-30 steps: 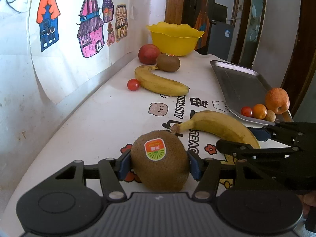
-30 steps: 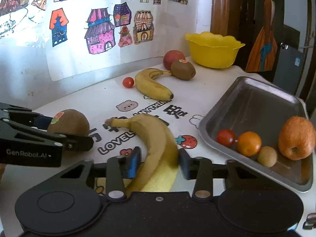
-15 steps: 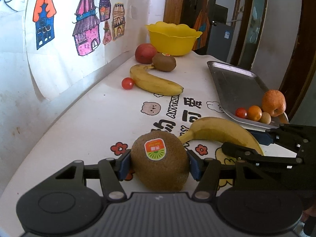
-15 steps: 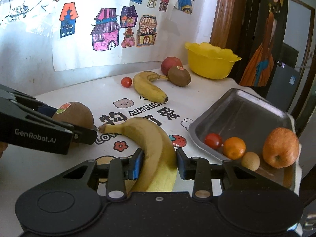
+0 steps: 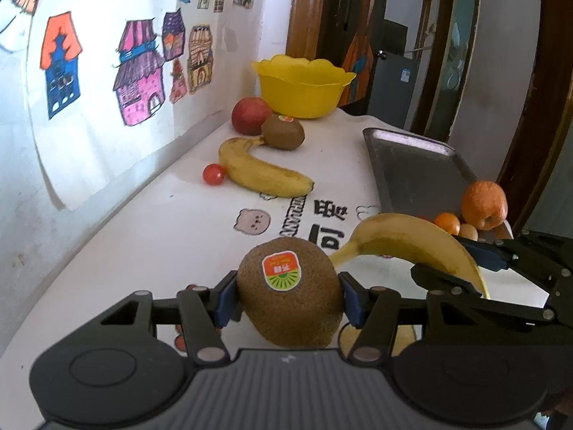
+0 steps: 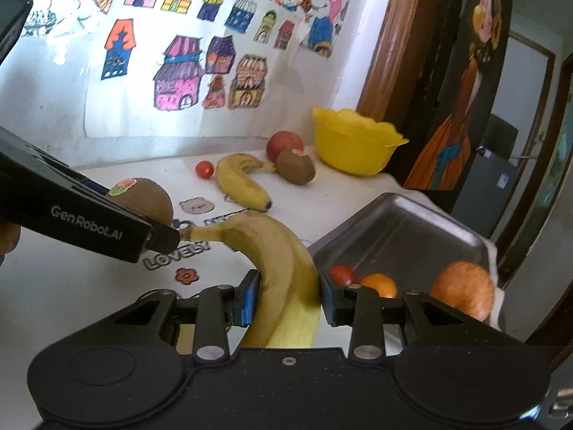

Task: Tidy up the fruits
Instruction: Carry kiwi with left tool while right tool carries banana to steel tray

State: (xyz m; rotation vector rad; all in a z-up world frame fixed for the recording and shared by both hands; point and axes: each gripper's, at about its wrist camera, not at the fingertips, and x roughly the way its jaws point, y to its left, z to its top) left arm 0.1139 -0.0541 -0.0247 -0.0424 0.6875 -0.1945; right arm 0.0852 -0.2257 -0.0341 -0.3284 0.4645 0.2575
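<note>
Right, you have a fruit in each gripper: your left gripper has its blue pads closed against the sides of a brown fuzzy kiwi with an orange-and-green sticker, and your right gripper is clamped around the thick middle of a curved yellow banana, its stem pointing toward the left gripper's tip. Both fruits look lifted clear of the white printed tablecloth — so this reads as the carry step, with placing not yet done. The shallow steel tray sits just right of the banana and already holds a small red tomato, an orange citrus and a large orange-red apple. A second banana, another kiwi, a red apple, a cherry tomato and a yellow scalloped plastic bowl wait further back. Next, I'd judge, swing the banana over the tray's bare far end and lower before opening — the kiwi will roll, so set it against a neighbour.
</note>
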